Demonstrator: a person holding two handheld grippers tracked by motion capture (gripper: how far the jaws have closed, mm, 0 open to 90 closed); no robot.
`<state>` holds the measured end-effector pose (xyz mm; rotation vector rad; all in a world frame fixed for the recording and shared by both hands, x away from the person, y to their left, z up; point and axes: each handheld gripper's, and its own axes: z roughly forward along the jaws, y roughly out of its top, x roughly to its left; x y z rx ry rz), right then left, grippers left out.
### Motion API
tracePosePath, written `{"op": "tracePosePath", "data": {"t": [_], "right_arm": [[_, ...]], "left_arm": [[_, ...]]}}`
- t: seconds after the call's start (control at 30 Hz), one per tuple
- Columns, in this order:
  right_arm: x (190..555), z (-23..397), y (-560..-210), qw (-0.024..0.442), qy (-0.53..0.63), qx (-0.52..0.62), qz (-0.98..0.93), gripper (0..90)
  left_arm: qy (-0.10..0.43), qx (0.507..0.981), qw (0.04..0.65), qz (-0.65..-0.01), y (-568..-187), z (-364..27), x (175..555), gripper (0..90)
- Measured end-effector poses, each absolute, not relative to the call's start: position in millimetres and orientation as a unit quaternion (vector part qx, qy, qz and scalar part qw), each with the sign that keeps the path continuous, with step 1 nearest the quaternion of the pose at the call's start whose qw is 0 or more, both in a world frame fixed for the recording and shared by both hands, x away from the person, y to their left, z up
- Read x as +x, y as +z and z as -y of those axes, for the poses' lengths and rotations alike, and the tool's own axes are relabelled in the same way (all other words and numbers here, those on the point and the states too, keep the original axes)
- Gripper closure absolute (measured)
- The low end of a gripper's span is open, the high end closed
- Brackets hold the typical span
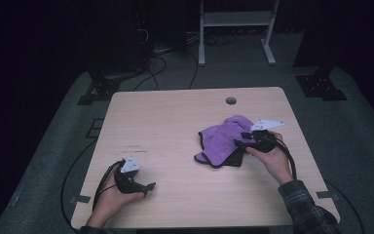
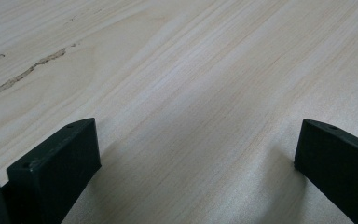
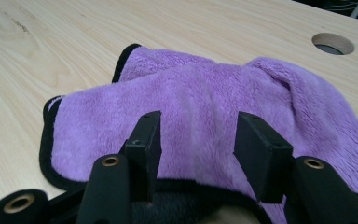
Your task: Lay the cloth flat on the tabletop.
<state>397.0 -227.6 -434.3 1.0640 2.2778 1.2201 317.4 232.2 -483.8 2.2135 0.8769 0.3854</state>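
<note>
Nearest, at the left front of the pale wood worktop (image 1: 175, 122), the left gripper (image 1: 148, 186) rests low in the person's left hand (image 1: 112, 197). Its fingers (image 2: 60, 158) stand wide apart with bare wood between them and grip nothing.

Farther back on the right, the right hand (image 1: 272, 158) holds the right gripper (image 1: 239, 139) at the near right edge of a purple cloth (image 1: 221, 139) with a black hem. This cloth lies crumpled on the worktop's right half. In the right gripper view the fingers (image 3: 144, 144) are about half open just over the cloth's fold; whether they touch it I cannot tell.

Beyond the cloth, a round cable hole (image 1: 231, 101) sits near the worktop's far edge.
</note>
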Motion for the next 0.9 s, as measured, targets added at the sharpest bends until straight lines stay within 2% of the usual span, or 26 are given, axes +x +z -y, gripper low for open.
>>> {"op": "tracePosePath", "data": {"t": [0.17,0.37,0.4,0.47,0.57,0.9], "right_arm": [[405.1,221.1,-438.1,0.171,0.42,0.377,-0.808,52.4],[414.5,213.9,-448.5,0.167,0.405,0.376,-0.817,59.7],[415.7,211.2,-452.6,0.163,0.396,0.375,-0.823,69.4],[415.1,210.7,-453.3,0.16,0.388,0.372,-0.828,80.1],[413.1,215.1,-448.3,0.158,0.397,0.377,-0.822,84.8],[390.2,240.8,-422.7,0.161,0.421,0.38,-0.807,85.6]], "left_arm": [[0.149,0.857,0.357,-0.34,-483.8,-232.2,317.4,0.0],[0.149,0.857,0.357,-0.34,-483.8,-232.2,317.4,0.0],[0.149,0.857,0.357,-0.34,-483.9,-232.2,317.4,0.0],[0.149,0.857,0.357,-0.34,-483.9,-232.2,317.3,0.0],[0.149,0.857,0.357,-0.34,-483.9,-232.2,317.3,0.0],[0.15,0.857,0.357,-0.34,-483.8,-232.3,317.0,0.0]]}}
